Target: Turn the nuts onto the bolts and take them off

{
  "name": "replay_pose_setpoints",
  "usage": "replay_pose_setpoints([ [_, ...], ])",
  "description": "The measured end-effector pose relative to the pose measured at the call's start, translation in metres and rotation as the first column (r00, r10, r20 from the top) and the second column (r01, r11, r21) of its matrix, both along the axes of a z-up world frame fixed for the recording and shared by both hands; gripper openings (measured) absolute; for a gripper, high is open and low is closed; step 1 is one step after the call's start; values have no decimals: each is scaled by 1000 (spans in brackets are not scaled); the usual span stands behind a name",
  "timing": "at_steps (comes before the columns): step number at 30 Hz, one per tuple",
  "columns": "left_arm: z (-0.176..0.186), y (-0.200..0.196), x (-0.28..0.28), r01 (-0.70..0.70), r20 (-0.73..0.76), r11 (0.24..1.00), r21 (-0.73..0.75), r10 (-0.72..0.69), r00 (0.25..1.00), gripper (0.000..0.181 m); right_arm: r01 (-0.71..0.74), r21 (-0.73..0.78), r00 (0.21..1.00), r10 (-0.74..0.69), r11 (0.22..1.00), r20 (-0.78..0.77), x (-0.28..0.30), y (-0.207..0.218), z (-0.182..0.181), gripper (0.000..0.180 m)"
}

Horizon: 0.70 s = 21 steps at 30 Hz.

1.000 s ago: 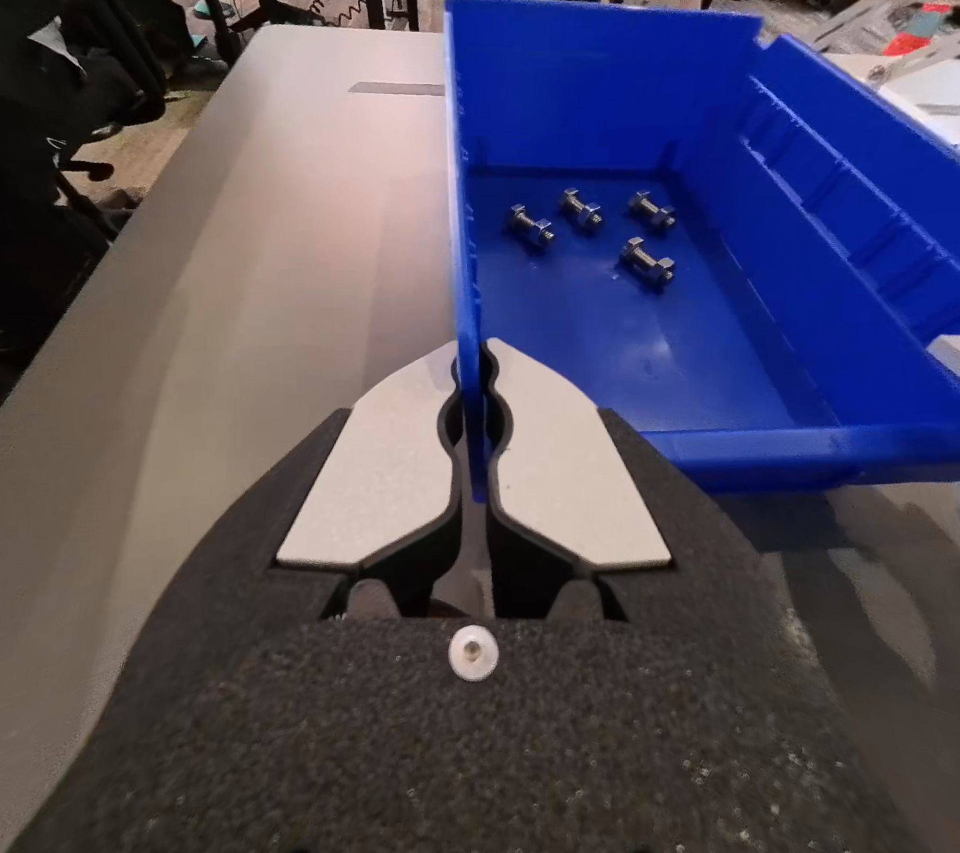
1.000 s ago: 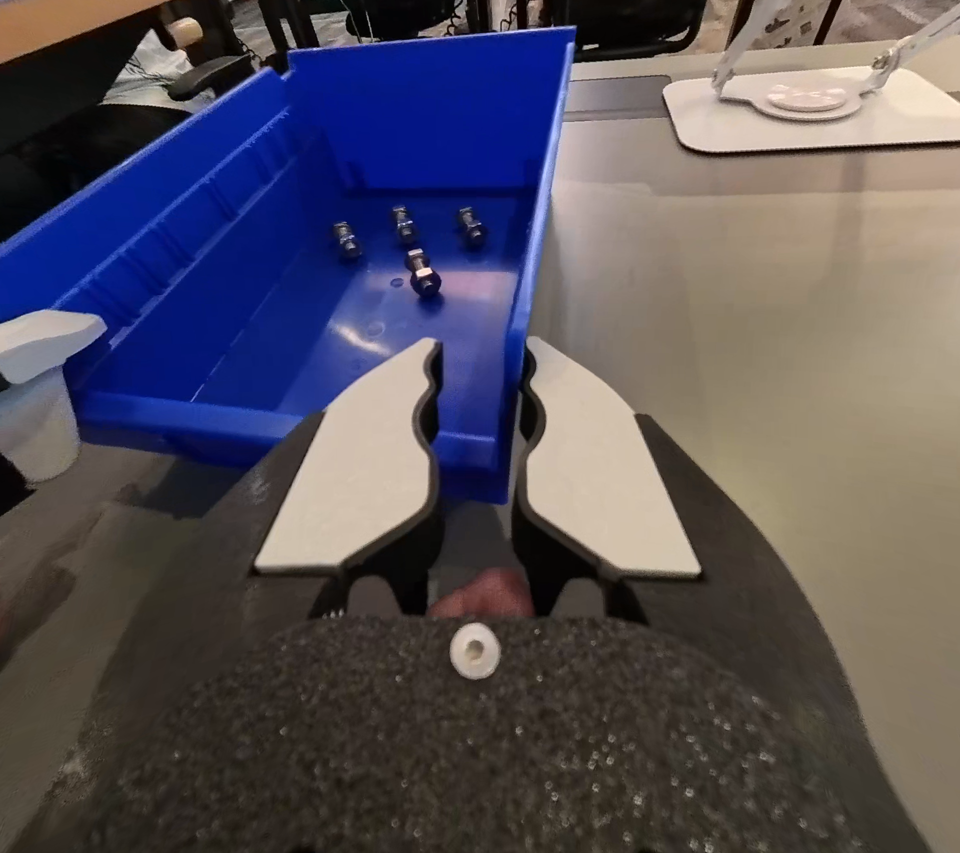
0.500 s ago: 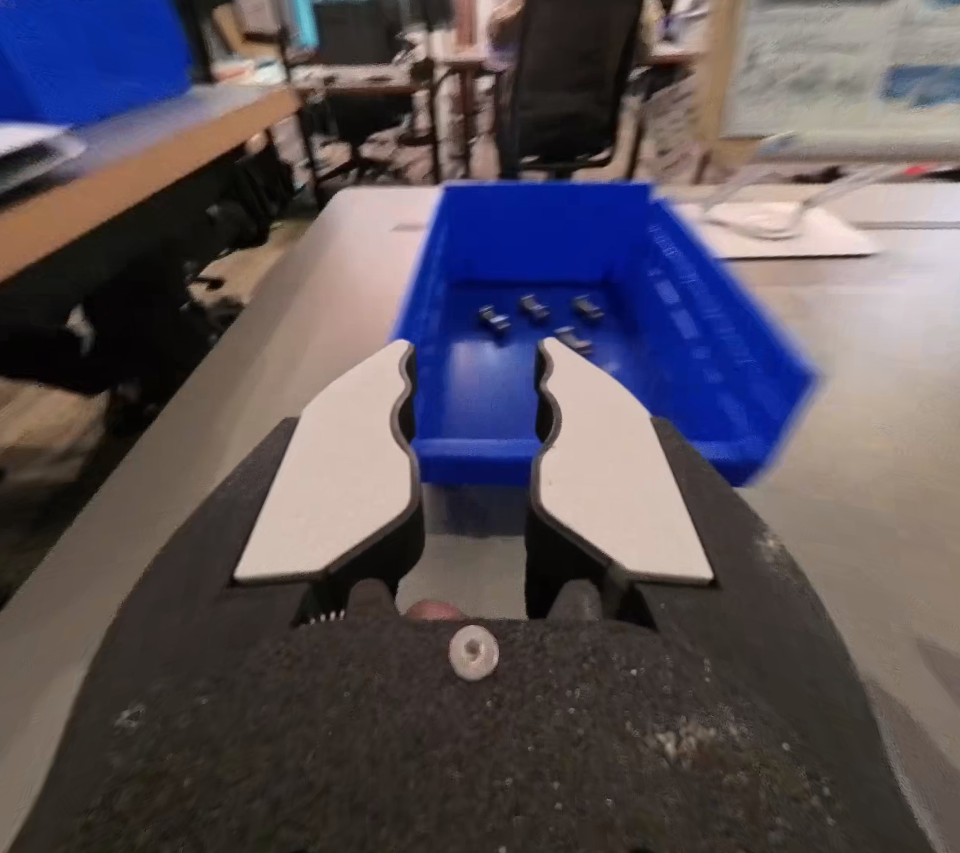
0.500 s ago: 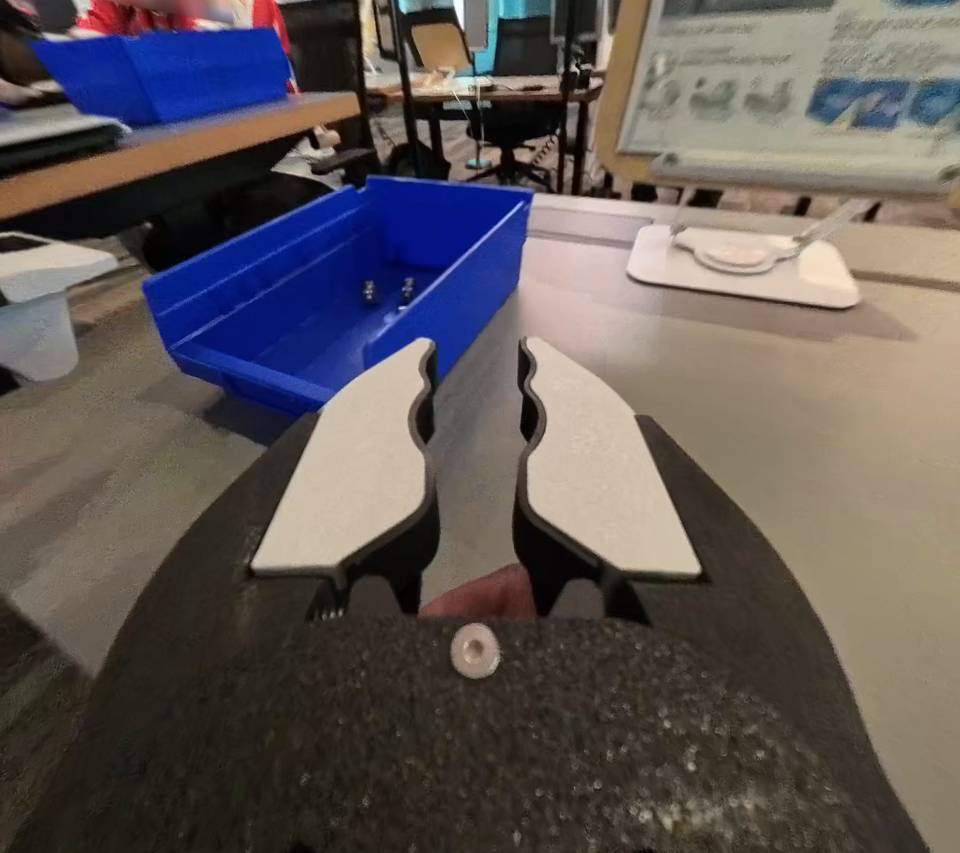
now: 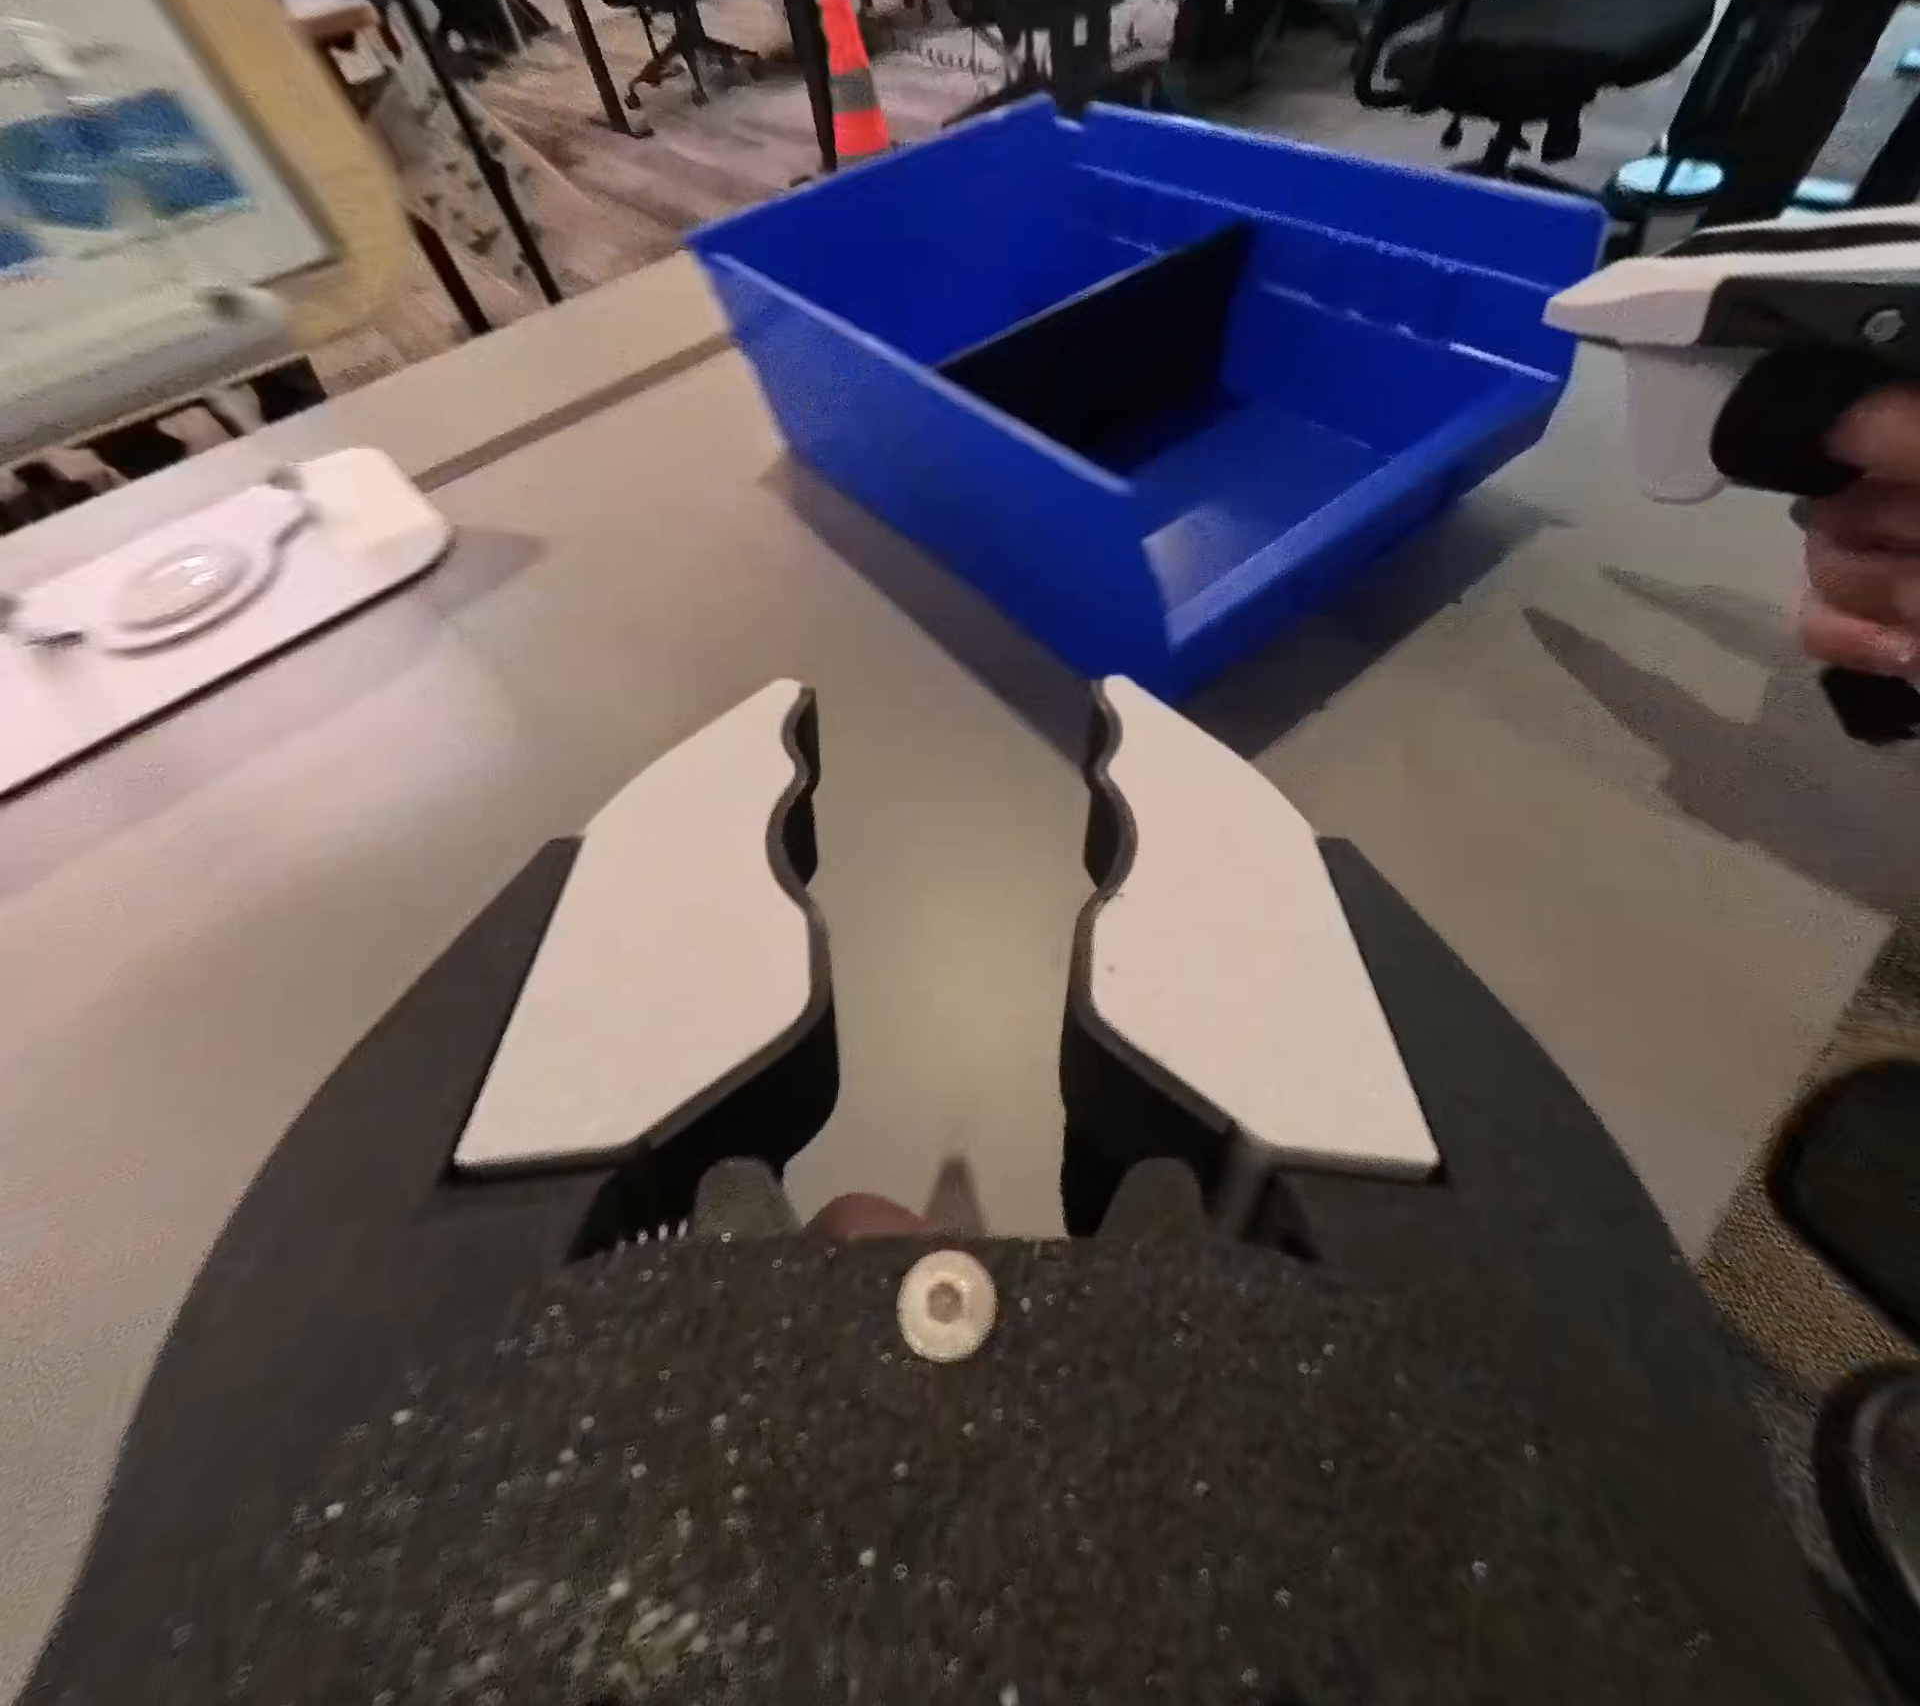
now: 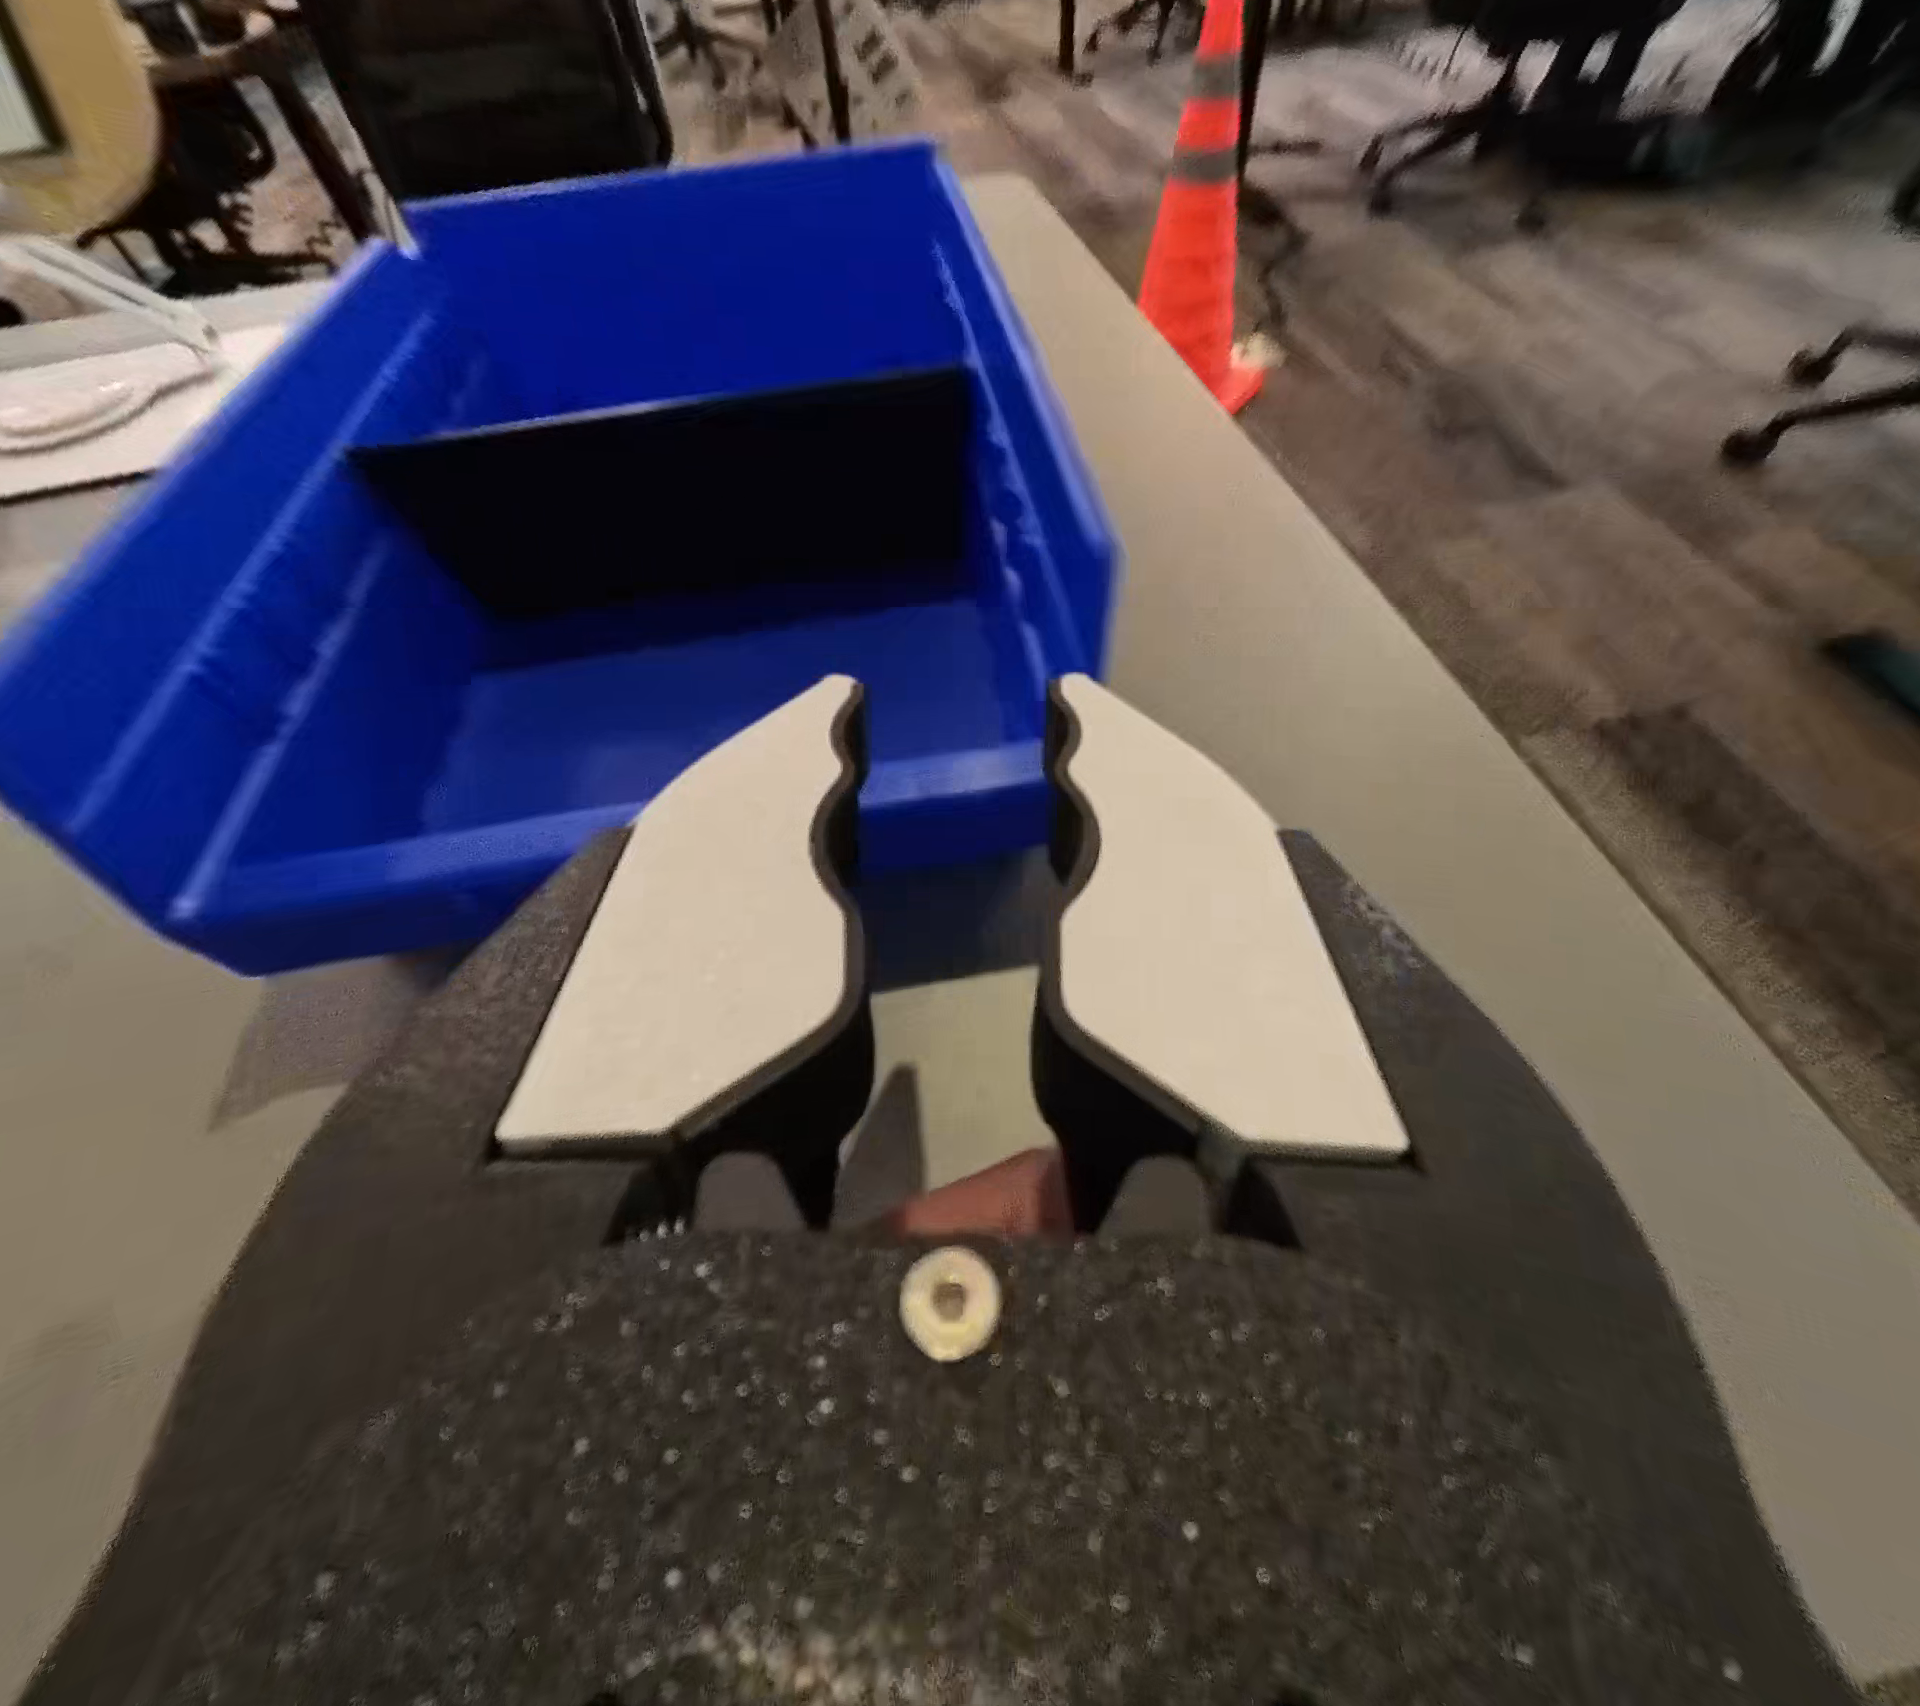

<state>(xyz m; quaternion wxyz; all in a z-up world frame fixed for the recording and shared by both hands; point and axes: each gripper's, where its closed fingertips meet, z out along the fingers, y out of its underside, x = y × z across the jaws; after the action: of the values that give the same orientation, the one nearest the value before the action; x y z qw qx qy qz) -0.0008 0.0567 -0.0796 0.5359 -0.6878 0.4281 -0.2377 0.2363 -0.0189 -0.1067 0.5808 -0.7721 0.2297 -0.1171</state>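
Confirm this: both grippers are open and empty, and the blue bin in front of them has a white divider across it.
Not quite. The divider is black, not white, as the right wrist view shows. The rest holds: left gripper and right gripper are open and empty, facing the blue bin.

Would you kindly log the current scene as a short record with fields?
Bin: blue bin on the grey table, split by a black divider
Near compartment: no nuts or bolts visible
Far compartment: floor hidden by the divider
Left gripper: open, empty, short of the bin
Right gripper: open, empty, at the bin's near edge
Background: orange cone on the floor
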Motion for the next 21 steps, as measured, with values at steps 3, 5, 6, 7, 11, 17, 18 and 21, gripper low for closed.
replay_pose_setpoints([
  [3, -13, 6, 50, -84, 9, 995, 56, 84, 996, 44, 23, 25, 1000, -23, 999, -15, 30, -8, -9, 33],
  [5, -32, 10, 70, -118, -12, 992, -38, 118, 993, 45, -15, -5, 1000, 15, 1000, -4, 37, -1, -14, 33],
  [6, -39, 9, 79, -105, -12, 989, -103, 104, 994, 45, -38, -30, 999, 38, 999, 2, 39, 4, -17, 32],
  [7, -45, 7, 87, -93, -4, 984, -154, 93, 996, 45, -31, -59, 999, 32, 998, 12, 44, 7, -21, 33],
  [11, -49, 2, 105, -82, 11, 972, -221, 86, 996, 34, -126, -105, 992, 124, 986, -24, 47, 24, -30, 11],
  [17, -49, 3, 114, -86, 9, 975, -206, 90, 996, 17, -123, -116, 991, 117, 986, -60, 60, 28, -30, 6],
  [18, -50, 4, 114, -87, 10, 974, -208, 91, 996, 17, -124, -116, 991, 118, 985, -58, 60, 28, -30, 6],
  [21, -50, 7, 116, -76, 2, 973, -217, 78, 997, 19, -112, -128, 993, 108, 985, -44, 60, 27, -31, 6],
])
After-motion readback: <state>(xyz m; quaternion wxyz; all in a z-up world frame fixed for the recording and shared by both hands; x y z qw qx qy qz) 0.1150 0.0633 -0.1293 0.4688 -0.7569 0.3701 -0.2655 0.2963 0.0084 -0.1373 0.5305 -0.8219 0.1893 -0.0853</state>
